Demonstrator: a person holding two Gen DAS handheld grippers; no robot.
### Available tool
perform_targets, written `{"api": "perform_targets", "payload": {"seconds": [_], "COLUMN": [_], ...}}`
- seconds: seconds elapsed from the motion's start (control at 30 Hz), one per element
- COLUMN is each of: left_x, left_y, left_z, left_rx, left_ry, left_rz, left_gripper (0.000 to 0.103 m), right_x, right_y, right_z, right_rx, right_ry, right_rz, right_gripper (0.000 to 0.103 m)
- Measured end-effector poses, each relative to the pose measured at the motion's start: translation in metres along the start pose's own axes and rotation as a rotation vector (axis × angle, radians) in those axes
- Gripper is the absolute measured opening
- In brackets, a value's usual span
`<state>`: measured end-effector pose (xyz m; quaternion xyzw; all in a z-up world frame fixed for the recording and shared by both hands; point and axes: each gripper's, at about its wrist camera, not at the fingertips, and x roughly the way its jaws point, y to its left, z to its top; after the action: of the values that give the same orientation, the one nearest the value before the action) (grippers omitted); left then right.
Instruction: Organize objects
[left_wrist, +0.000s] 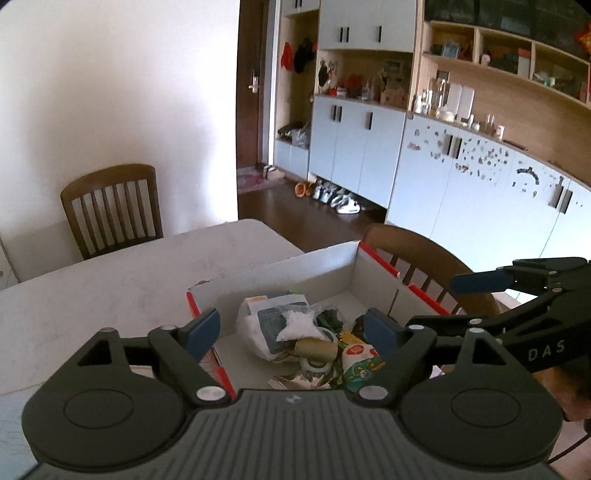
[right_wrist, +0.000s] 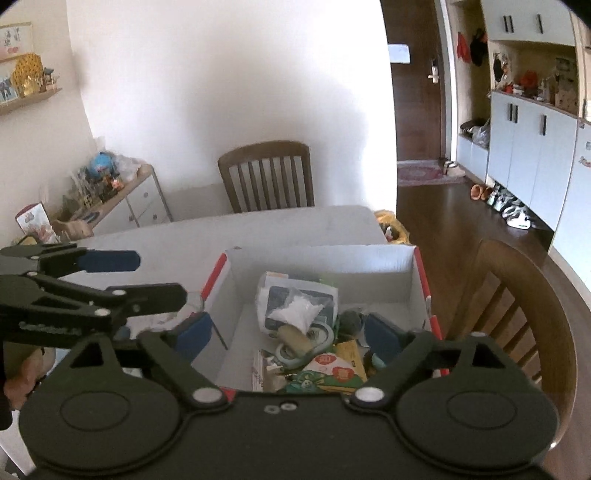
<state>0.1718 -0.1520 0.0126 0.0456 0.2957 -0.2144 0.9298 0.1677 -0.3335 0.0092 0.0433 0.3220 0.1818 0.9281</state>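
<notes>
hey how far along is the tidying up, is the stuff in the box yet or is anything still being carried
Looks mostly done: the box already holds a pile, including a white pouch, a tape roll and a green snack packet. Nothing is in hand: the left gripper and right gripper both hang open and empty above it. The visible table looks bare; its near side is hidden, so leftovers there can't be ruled out.

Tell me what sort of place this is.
Probably a home dining area by the entryway: a table with wooden chairs, cabinets with shoes beneath, and a front door.
</notes>
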Motion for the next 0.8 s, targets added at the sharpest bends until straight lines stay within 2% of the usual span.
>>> {"api": "perform_targets", "payload": {"seconds": [0.13, 0.3, 0.37, 0.8], "left_x": [-0.013, -0.024, -0.028, -0.045], "left_y": [-0.002, -0.002, -0.001, -0.003], "left_z": [-0.003, -0.010, -0.013, -0.028], "left_rx": [0.003, 0.000, -0.010, -0.024], "left_ry": [-0.022, -0.045, -0.052, -0.070], "left_rz": [-0.008, 0.006, 0.002, 0.017], "left_gripper": [0.085, 0.087, 0.094, 0.099], "right_x": [-0.010, -0.022, -0.025, -0.038], "right_y": [0.005, 0.010, 0.010, 0.015], "right_z": [-0.006, -0.012, -0.014, -0.031], "right_rx": [0.007, 0.027, 0.033, 0.061], "right_ry": [-0.032, -0.061, -0.065, -0.056], "right_rz": [0.009, 0.015, 0.016, 0.010], "right_gripper": [0.102, 0.102, 0.102, 0.102]}}
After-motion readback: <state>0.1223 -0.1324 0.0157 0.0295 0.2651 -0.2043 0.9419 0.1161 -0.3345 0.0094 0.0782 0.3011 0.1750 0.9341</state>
